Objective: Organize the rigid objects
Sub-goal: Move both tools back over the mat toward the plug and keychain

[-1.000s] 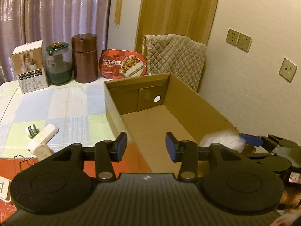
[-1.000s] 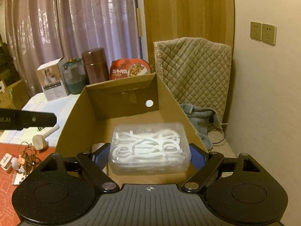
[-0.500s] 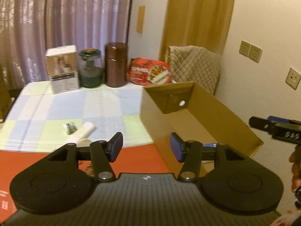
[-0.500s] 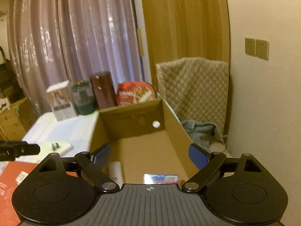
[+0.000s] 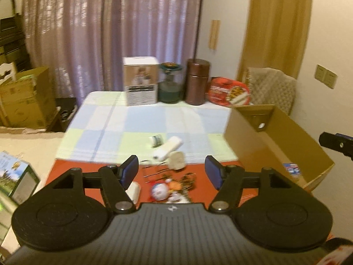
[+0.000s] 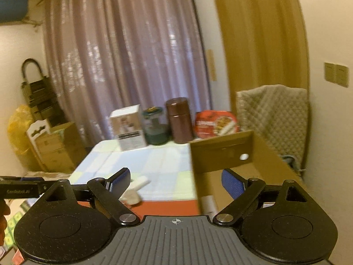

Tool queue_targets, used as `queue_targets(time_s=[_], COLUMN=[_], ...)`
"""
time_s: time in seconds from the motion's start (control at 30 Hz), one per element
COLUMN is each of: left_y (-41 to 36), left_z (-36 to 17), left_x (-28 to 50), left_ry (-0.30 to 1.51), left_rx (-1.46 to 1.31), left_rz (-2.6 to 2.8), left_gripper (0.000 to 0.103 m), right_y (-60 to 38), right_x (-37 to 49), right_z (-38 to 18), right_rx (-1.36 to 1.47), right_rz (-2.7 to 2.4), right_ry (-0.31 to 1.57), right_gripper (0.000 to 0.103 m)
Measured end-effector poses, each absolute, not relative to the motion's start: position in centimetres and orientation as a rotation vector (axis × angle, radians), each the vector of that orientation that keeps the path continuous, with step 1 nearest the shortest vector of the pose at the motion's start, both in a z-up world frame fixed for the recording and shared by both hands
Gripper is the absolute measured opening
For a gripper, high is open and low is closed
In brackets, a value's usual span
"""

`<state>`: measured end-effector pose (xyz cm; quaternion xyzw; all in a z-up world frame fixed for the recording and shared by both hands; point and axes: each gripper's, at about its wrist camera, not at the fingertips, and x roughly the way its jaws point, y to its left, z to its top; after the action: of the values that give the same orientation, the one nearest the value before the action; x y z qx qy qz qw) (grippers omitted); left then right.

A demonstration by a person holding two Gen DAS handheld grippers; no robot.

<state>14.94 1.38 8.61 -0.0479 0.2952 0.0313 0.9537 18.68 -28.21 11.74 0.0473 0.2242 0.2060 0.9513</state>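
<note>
My left gripper (image 5: 172,172) is open and empty, held above small loose items on the red mat (image 5: 198,172): a white plug (image 5: 176,163), a white tube (image 5: 168,148), a small roll (image 5: 156,139), toy figures (image 5: 159,191) and a white block (image 5: 134,190). The open cardboard box (image 5: 249,139) stands at the right. My right gripper (image 6: 176,181) is open and empty, over the box's left wall (image 6: 196,185). The right gripper's tip (image 5: 335,144) shows at the left wrist view's right edge.
At the table's far end stand a white carton (image 5: 140,80), a green-lidded jar (image 5: 171,84), a brown canister (image 5: 197,81) and a red food tray (image 5: 229,91). A quilted chair (image 6: 273,114) is behind the box. Cardboard boxes (image 5: 24,97) sit left on the floor.
The right gripper let go of the clear plastic tray into the box, then rose and drew back. The left gripper swung left from the box to above the items on the mat.
</note>
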Motion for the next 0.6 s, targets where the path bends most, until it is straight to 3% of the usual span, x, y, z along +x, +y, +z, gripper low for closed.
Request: queue_targets(time_s=[0.6], left_y=[7.2], left_z=[2.5], left_x=[13.7], left_ry=[0.651], left_rx=[-0.073], left_rz=[0.147], left_gripper=[0.069], right_y=[-19.4], right_x=[19.7], right_z=[3.5], right_rx=[-0.015], right_rz=[0.536], right_ry=[0.563], right_gripper=[0.087])
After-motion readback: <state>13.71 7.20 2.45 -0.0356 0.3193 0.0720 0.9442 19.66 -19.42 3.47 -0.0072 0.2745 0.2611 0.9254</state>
